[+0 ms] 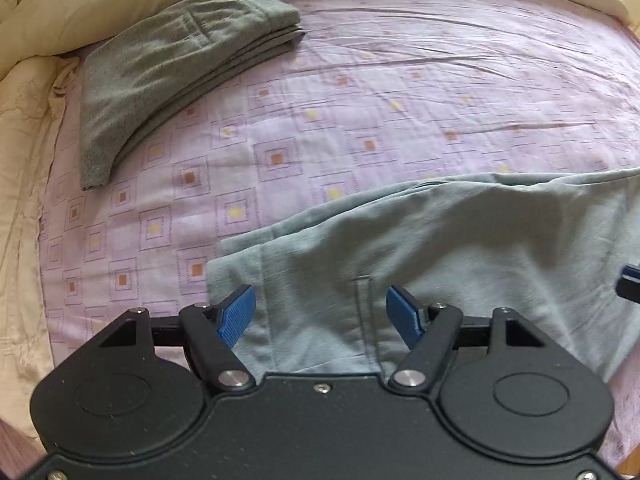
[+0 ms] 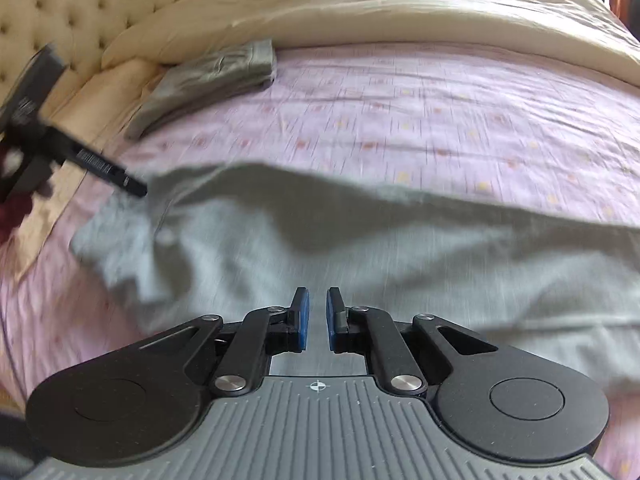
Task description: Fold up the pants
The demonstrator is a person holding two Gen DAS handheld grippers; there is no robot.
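Light blue-grey pants (image 1: 480, 248) lie spread across the near part of the lilac patterned sheet (image 1: 360, 100), with a pocket seam showing. My left gripper (image 1: 322, 312) hangs open just above their left end, nothing between its blue pads. In the right wrist view the same pants (image 2: 360, 248) are blurred and billow in a shaded fold. My right gripper (image 2: 318, 308) sits low over them, its jaws almost together with grey cloth filling the narrow gap. Its tip (image 1: 630, 284) shows at the right edge of the left wrist view.
A second pair of darker grey pants (image 1: 168, 64) lies folded at the far left of the bed. A cream duvet (image 2: 360, 12) is bunched along the far side, and a tufted headboard (image 2: 80, 0) stands at the left. Bare sheet stretches between the two garments.
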